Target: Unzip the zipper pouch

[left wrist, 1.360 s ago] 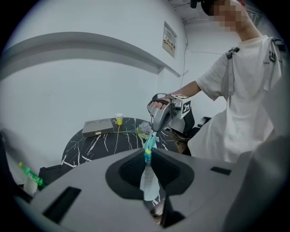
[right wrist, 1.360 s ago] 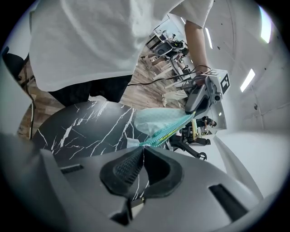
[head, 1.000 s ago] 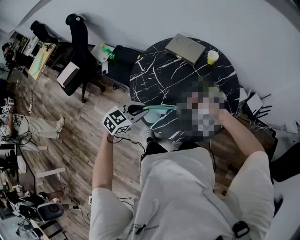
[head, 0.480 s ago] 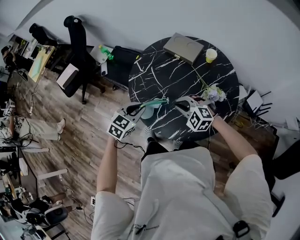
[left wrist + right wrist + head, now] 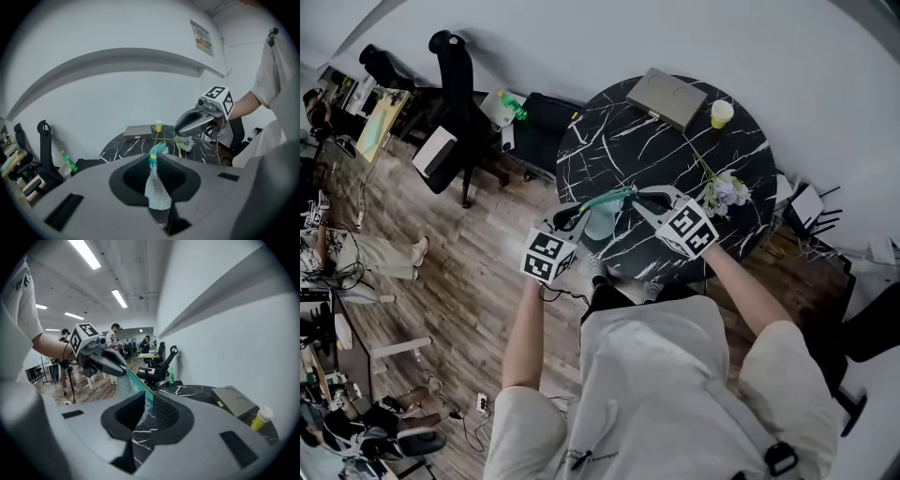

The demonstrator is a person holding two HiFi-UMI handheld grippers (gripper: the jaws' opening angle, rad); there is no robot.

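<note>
Standing on plank flooring (image 5: pixel 459 277) is a marbled table (image 5: pixel 623 141).

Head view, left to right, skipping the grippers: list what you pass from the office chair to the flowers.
Office chair → green bottle → zipper pouch → flowers.

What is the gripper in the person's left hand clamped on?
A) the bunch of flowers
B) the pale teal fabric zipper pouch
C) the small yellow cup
B: the left gripper has its jaws shut on the pale teal fabric zipper pouch.
</note>
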